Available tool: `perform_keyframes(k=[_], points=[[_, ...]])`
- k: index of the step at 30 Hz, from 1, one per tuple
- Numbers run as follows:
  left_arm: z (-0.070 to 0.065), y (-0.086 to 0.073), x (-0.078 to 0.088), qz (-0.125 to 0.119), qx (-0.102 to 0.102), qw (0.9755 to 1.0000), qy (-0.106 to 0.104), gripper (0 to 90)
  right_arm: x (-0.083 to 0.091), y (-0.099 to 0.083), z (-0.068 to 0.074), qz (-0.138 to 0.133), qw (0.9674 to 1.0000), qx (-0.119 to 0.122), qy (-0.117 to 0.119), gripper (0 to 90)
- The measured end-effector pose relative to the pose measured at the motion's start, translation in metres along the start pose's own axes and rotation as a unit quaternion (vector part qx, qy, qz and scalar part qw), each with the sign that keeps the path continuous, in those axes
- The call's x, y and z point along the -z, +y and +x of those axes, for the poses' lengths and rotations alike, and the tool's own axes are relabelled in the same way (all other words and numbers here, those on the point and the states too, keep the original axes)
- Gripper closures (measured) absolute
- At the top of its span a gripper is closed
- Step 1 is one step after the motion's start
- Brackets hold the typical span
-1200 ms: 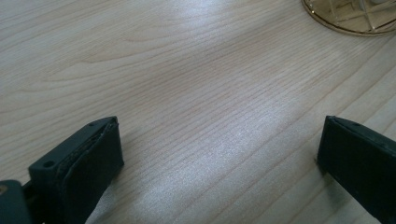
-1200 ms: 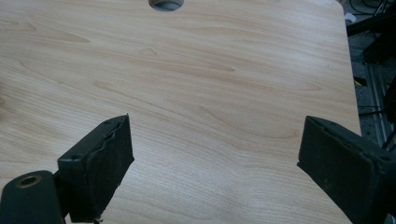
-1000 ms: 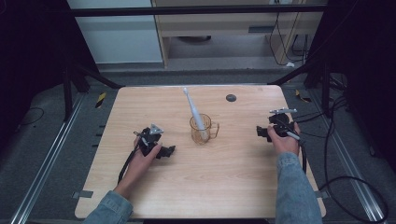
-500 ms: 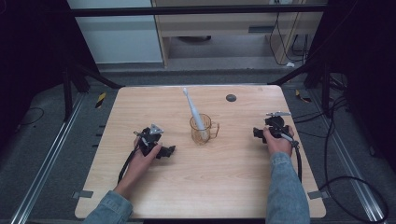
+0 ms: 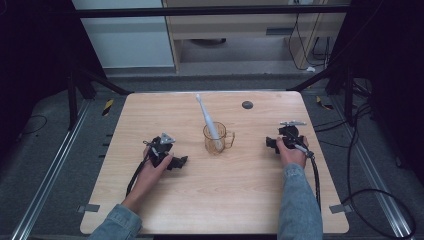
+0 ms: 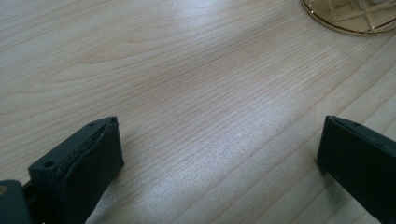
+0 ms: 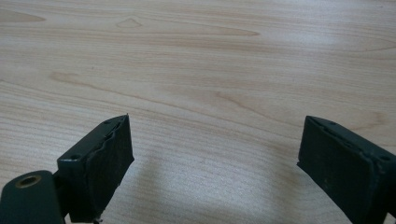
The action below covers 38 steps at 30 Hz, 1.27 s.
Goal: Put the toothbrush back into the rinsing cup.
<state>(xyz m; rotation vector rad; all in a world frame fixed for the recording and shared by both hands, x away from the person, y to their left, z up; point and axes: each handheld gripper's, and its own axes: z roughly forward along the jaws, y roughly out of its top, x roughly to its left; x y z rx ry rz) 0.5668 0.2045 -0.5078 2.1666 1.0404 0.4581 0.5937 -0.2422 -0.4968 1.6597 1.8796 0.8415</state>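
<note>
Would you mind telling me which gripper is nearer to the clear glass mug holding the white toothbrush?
Left. The left gripper sits just left of the clear glass mug; the right gripper rests farther off on the mug's handle side.

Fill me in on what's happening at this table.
A person sits at a wooden table with a gripper in each hand. The left gripper and right gripper both rest low on the wood, jaws wide open and holding nothing. Between them stands a glass mug with an electric toothbrush leaning in it. Neither gripper touches the mug.
</note>
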Motion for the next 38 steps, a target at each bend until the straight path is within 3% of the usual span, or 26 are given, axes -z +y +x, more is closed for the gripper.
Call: perform_keyframes(k=[38], points=[[0.001, 0.000, 0.000, -0.001, -0.002, 1.0000, -0.003, 0.0, -0.015, -0.006, 0.011, 0.000, 0.9998, 0.004, -0.020, 0.3]])
